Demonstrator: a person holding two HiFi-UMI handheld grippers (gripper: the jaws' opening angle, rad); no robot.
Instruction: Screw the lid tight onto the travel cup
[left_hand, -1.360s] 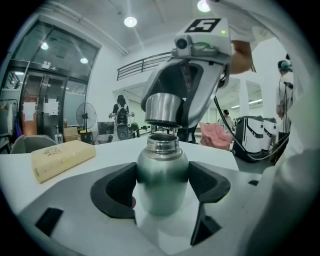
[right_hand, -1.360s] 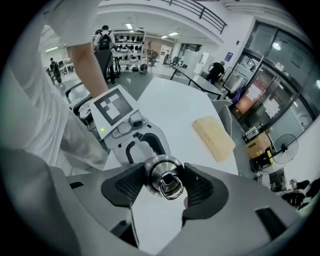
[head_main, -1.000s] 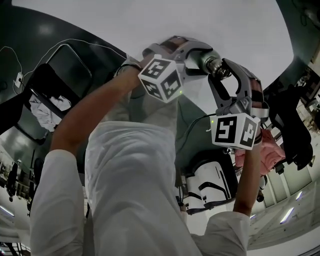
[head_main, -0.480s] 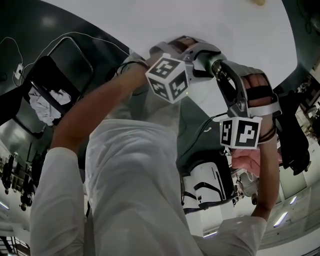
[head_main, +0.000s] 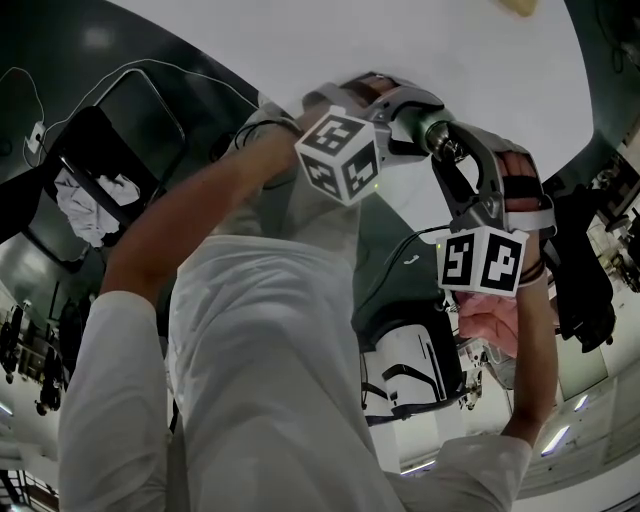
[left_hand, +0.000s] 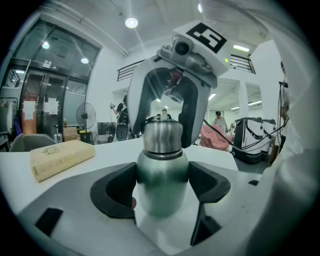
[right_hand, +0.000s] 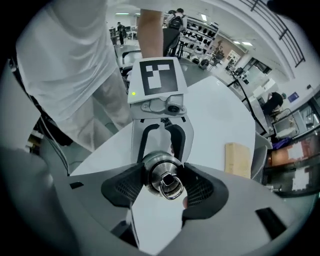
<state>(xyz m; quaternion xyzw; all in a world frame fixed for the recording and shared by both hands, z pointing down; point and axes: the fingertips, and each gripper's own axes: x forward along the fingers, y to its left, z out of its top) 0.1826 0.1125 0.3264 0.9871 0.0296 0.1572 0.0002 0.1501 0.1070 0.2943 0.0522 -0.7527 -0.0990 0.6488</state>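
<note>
Between the fingers of the left gripper (left_hand: 161, 196), which clamp its body, the steel travel cup (left_hand: 161, 167) stands upright. On top of it, the right gripper (right_hand: 164, 189) has its fingers closed on the lid (right_hand: 160, 174). Beyond, a tan block (left_hand: 61, 157) lies on the white counter (left_hand: 112, 149).
</note>
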